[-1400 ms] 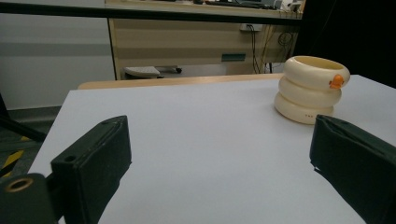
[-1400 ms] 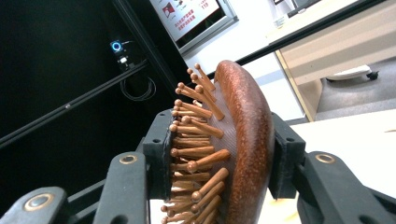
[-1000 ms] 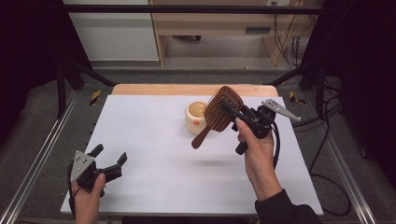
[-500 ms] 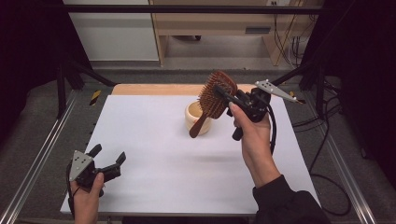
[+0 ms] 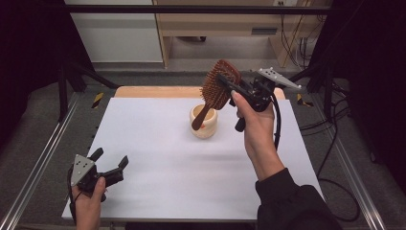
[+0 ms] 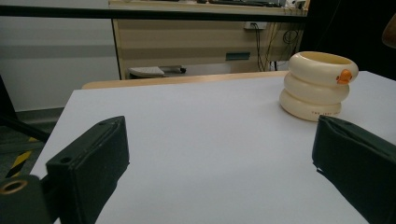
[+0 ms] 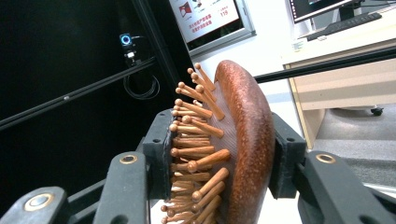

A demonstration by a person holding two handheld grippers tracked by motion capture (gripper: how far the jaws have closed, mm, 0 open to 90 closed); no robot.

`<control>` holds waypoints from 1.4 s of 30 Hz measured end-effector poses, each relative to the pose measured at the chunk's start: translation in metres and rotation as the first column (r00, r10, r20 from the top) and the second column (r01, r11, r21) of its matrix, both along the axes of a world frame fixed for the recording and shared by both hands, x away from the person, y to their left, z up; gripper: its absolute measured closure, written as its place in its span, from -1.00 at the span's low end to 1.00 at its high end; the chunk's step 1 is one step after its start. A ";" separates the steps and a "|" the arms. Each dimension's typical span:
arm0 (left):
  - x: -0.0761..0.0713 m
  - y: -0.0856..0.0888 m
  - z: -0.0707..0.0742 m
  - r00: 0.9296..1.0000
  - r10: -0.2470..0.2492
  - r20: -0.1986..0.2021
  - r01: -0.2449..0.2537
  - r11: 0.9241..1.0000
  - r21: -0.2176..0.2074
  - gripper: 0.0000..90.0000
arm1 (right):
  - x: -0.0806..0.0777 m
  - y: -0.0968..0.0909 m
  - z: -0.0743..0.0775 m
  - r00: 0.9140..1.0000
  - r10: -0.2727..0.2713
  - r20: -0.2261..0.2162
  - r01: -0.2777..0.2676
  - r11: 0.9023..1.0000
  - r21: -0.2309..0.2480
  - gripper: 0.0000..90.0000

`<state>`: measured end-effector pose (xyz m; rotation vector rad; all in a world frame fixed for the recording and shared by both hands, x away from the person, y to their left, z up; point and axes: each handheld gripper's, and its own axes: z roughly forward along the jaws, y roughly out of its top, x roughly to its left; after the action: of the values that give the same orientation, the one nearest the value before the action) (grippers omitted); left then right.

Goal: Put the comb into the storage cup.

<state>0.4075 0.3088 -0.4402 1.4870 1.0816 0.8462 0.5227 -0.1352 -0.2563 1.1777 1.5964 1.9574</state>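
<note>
Hairbrush in the air, mid-carry, handle down over the cup.

Right gripper (image 5: pixel 230 86) clamped across hairbrush (image 5: pixel 218 91) head, one jaw on the pins, one on the wooden back; handle tip hanging just above cream ringed cup (image 5: pixel 204 122). Probably lowering handle-first into the cup next: needs handle centred over the rim, then straight down. Left gripper (image 5: pixel 111 165) parked at near-left of white table (image 5: pixel 158 158), jaws spread, empty.

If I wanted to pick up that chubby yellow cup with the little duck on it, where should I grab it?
Grab the cream ringed cup around its middle from the side, probably squeezing into a groove between the fat rings so the jaws won't slip. It stands upright on the white table. The open left tool already faces it. Mind the hairbrush handle, held above it by the right tool.
</note>
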 end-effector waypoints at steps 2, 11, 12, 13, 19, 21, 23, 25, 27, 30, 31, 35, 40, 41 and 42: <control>0.000 0.000 0.000 1.000 0.003 0.001 -0.003 1.000 0.002 -0.91 | 0.004 0.002 0.002 1.000 -0.004 -0.002 0.004 1.000 0.002 0.16; 0.001 0.003 0.000 1.000 0.015 0.004 -0.015 1.000 -0.001 -0.91 | 0.021 0.007 0.010 1.000 -0.026 -0.006 0.026 1.000 0.012 0.16; 0.001 0.003 0.000 1.000 0.014 0.004 -0.014 1.000 -0.001 -0.91 | 0.023 0.008 0.011 1.000 -0.028 -0.006 0.028 1.000 0.014 0.16; 0.001 0.003 0.000 1.000 0.014 0.004 -0.014 1.000 -0.001 -0.91 | 0.023 0.008 0.011 1.000 -0.028 -0.006 0.028 1.000 0.014 0.16; 0.001 0.003 -0.001 1.000 0.010 0.005 -0.010 1.000 0.001 -0.91 | 0.035 0.010 0.018 0.999 -0.053 0.013 0.053 0.999 0.007 0.16; 0.001 0.003 -0.001 1.000 0.010 0.005 -0.010 1.000 0.000 -0.91 | 0.040 0.011 0.019 0.998 -0.060 0.011 0.060 0.998 0.006 0.16; 0.001 0.004 -0.001 1.000 0.011 0.006 -0.011 1.000 0.000 -0.91 | 0.043 0.012 0.019 0.998 -0.069 0.012 0.069 0.998 0.002 0.16; 0.001 0.004 -0.001 1.000 0.010 0.006 -0.010 1.000 0.000 -0.91 | 0.047 0.013 0.019 0.997 -0.077 0.008 0.077 0.997 -0.002 0.16; 0.001 0.004 -0.001 1.000 0.009 0.006 -0.009 1.000 -0.001 -0.91 | 0.050 0.013 0.018 0.996 -0.082 0.015 0.082 0.997 -0.006 0.16; 0.002 0.004 -0.001 1.000 0.008 0.006 -0.008 1.000 -0.002 -0.91 | 0.053 0.015 0.018 0.996 -0.086 0.018 0.086 0.996 -0.014 0.16; 0.002 0.004 -0.001 1.000 0.008 0.007 -0.008 1.000 -0.002 -0.91 | 0.054 0.016 0.018 0.996 -0.087 0.021 0.087 0.996 -0.018 0.16; 0.002 0.005 -0.001 1.000 0.006 0.008 -0.006 1.000 0.000 -0.91 | 0.056 0.017 0.017 0.995 -0.095 0.022 0.095 0.995 -0.029 0.16; 0.002 0.005 -0.001 1.000 0.005 0.009 -0.005 1.000 -0.001 -0.92 | 0.058 0.018 0.015 0.994 -0.105 0.024 0.106 0.993 -0.046 0.16; 0.002 0.005 -0.001 1.000 0.005 0.008 -0.005 1.000 -0.002 -0.92 | 0.060 0.018 0.014 0.994 -0.109 0.019 0.110 0.993 -0.049 0.16; 0.002 0.005 -0.001 1.000 0.005 0.009 -0.005 1.000 -0.002 -0.93 | 0.061 0.018 0.013 0.994 -0.111 0.018 0.112 0.992 -0.053 0.16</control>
<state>0.4096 0.3139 -0.4412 1.4786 1.0797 0.8539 0.5834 -0.1173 -0.2429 1.2015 1.5316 1.8384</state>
